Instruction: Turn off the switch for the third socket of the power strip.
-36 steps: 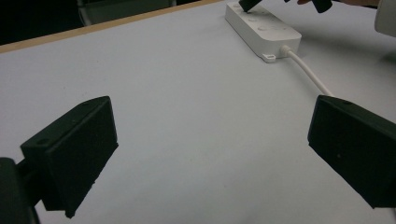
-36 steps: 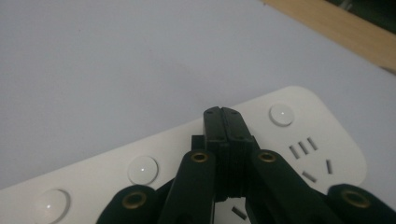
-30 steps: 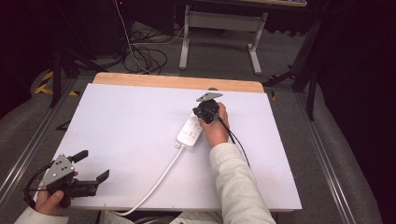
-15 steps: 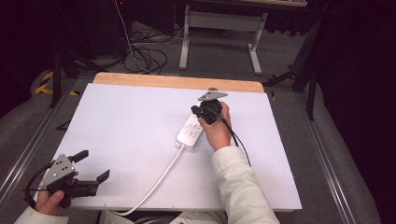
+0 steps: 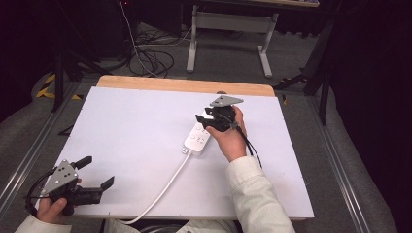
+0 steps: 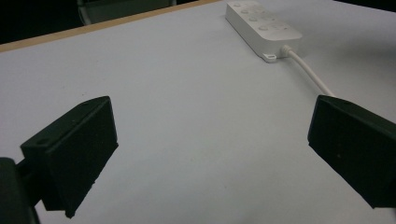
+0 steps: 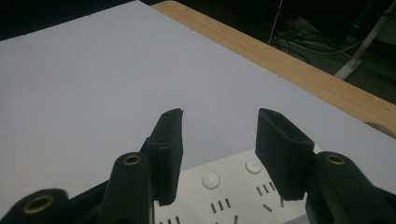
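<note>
Item: white power strip (image 5: 200, 136), flat right of mid-table, cord trailing toward the near edge. Right gripper (image 5: 208, 121) poised over its far end, jaws parted, gripping nothing. Left gripper (image 5: 97, 172) idle at the near-left corner, jaws spread. Handling apparently barely begun.

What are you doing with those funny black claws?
A person holds a claw in each hand. The right gripper hovers open just over the white power strip in the middle of the white table, not gripping it. The left gripper waits wide open near the table's front corner, apart from the strip's cord.
</note>
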Motion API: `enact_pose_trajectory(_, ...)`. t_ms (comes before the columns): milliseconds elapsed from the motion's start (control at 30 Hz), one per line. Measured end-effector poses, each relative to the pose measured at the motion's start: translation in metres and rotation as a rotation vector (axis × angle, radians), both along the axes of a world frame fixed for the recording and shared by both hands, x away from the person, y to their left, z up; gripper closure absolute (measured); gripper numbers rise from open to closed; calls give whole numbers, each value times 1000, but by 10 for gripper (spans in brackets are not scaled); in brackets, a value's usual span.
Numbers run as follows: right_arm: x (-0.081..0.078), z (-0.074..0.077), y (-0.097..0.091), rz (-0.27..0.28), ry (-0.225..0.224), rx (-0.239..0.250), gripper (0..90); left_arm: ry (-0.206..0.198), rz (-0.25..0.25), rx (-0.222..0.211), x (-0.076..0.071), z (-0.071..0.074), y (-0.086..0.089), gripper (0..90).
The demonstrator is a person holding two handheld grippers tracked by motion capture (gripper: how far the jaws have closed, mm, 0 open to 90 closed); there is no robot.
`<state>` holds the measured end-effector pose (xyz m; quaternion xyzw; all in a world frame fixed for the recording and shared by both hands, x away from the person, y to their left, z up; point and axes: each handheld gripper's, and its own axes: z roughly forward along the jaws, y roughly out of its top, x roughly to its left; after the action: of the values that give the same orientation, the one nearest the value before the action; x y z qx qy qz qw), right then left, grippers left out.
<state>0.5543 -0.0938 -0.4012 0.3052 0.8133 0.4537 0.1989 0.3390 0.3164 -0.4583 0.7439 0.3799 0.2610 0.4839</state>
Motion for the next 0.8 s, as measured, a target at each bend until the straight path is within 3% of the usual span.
enact_pose_trajectory(167,-20,11,-10,33,-19,35,469,-1,0,-1,0,0,0,21)
enact_pose_trajectory(267,-27,14,-14,46,-6,43,455,0,1,0,0,0,0,21)
enact_pose_trajectory(333,-36,16,-20,55,-9,55,379,0,1,0,0,0,0,21)
enact_pose_trajectory(500,-53,20,-34,55,-22,73,319,0,3,4,0,0,0,21)
enact_pose_trajectory(800,-84,17,-58,76,0,82,303,-1,2,-1,0,0,-2,14)
